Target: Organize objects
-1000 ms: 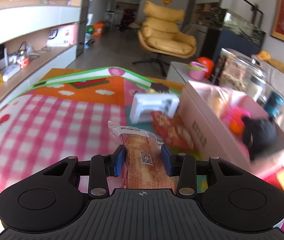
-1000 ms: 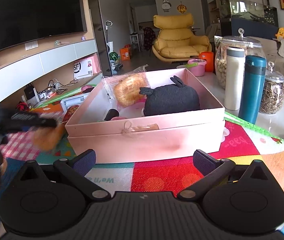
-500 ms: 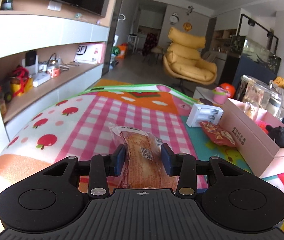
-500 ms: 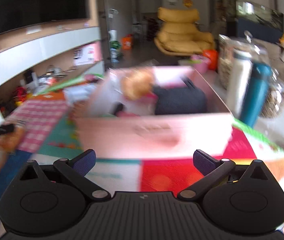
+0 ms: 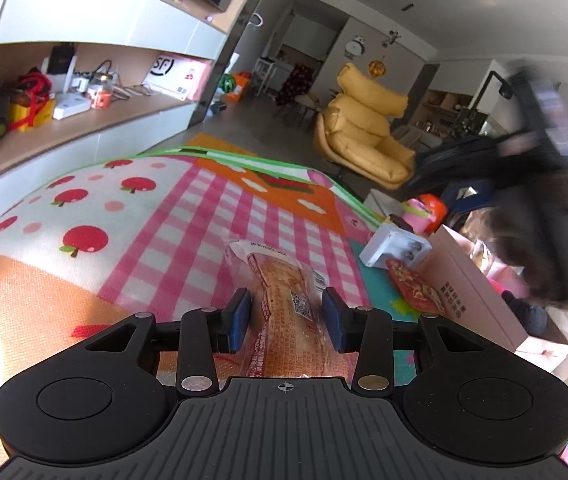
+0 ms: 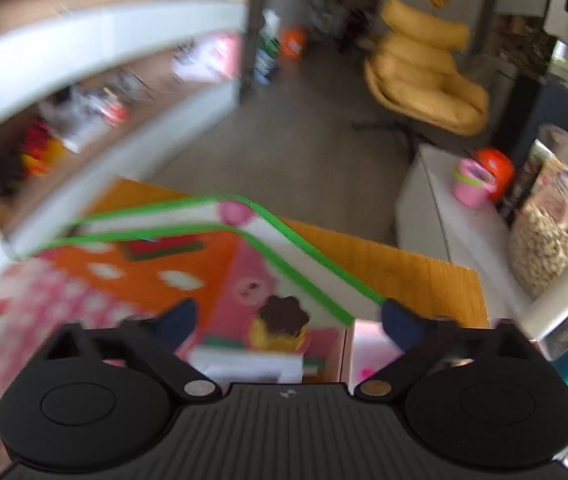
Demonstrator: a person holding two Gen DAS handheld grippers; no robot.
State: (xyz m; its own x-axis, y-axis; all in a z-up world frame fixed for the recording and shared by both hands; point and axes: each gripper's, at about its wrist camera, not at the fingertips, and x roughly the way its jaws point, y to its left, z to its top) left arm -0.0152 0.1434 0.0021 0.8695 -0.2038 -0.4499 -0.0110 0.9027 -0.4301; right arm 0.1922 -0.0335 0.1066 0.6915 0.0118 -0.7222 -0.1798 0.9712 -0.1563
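My left gripper (image 5: 286, 317) is clamped on a clear-wrapped bread packet (image 5: 290, 312) bearing a QR code and print too small to read, held over the play mat (image 5: 187, 216). The pink box (image 5: 468, 280) to its right shows gold characters on its side; its contents are blurred. My right gripper (image 6: 290, 322) stands wide apart, holding nothing. A glass jar (image 6: 544, 240) holds nuts.
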